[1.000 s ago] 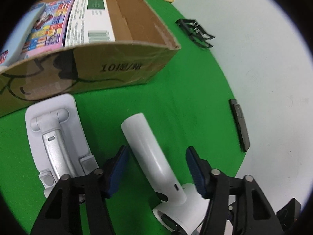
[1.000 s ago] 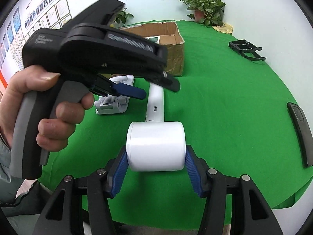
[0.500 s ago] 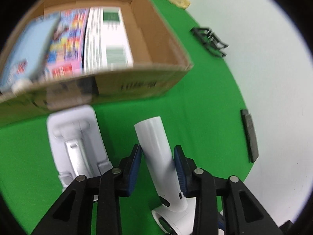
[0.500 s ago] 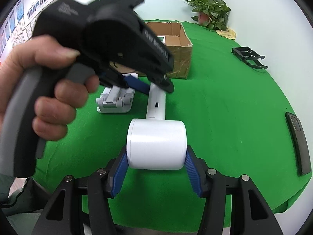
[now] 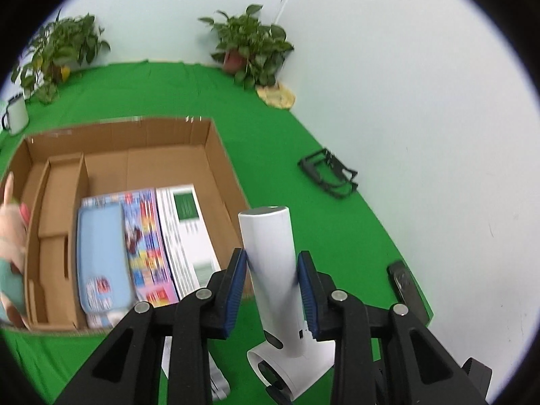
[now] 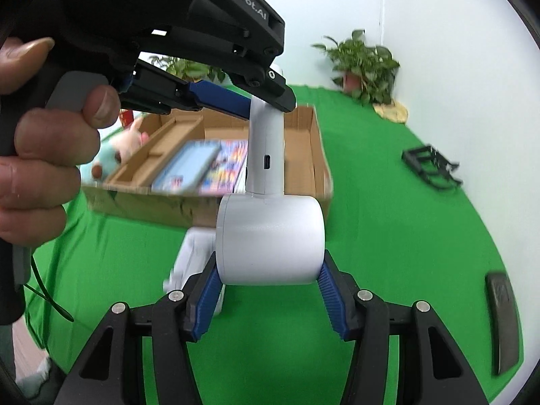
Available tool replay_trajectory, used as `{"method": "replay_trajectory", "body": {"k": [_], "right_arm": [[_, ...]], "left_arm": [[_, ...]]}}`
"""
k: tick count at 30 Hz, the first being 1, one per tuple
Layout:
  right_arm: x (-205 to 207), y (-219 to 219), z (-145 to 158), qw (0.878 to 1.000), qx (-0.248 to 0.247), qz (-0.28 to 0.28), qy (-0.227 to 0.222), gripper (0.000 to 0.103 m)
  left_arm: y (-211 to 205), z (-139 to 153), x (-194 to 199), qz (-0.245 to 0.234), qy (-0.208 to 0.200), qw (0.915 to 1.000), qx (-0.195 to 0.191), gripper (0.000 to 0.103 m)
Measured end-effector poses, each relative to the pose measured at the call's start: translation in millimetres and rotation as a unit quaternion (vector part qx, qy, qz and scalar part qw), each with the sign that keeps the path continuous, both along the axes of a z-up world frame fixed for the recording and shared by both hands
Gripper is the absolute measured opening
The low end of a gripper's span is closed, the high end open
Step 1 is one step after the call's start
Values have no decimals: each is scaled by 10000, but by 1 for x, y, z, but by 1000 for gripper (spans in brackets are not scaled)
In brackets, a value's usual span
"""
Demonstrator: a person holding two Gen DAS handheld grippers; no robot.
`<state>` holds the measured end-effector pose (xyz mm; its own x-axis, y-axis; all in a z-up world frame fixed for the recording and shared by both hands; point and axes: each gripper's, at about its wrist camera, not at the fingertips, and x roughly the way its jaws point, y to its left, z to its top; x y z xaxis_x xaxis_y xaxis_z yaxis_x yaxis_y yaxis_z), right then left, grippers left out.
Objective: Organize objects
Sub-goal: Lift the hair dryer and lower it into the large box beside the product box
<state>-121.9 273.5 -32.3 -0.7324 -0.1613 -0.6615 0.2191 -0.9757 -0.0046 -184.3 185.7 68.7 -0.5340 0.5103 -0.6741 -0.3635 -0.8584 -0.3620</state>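
Your left gripper [image 5: 271, 280] has its blue fingers [image 5: 235, 280] clamped on the handle of the white hair dryer [image 5: 270, 253], and your right gripper [image 6: 268, 295] has its fingers pressed on both sides of the dryer's round head. The dryer is held in the air between them. Beyond the fingertips sits the cardboard box [image 5: 219, 168], with a blue case [image 5: 101, 256] and books [image 5: 148, 236] inside.
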Motion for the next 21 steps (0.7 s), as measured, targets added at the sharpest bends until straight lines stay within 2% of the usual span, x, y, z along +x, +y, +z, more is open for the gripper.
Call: {"method": "replay_trajectory", "body": {"k": [3,7,11,21], "right_arm": [[-19,-4,12,9999,-34,14,97,53],[-71,5,15,9999,-111,16,62,53],[-87,-1,16,9999,-73,-15,-73,53],[-143,3,-13,9979,-115,-56,-636,53]], "left_arm": [[-2,11,-16,14,126,9999,30,30],[0,16,-41,-67,238,9996,107,30],[0,10,-65,-200,239,9992,244,30],[1,-32,-135,-169,-374,9984,385,29]]}}
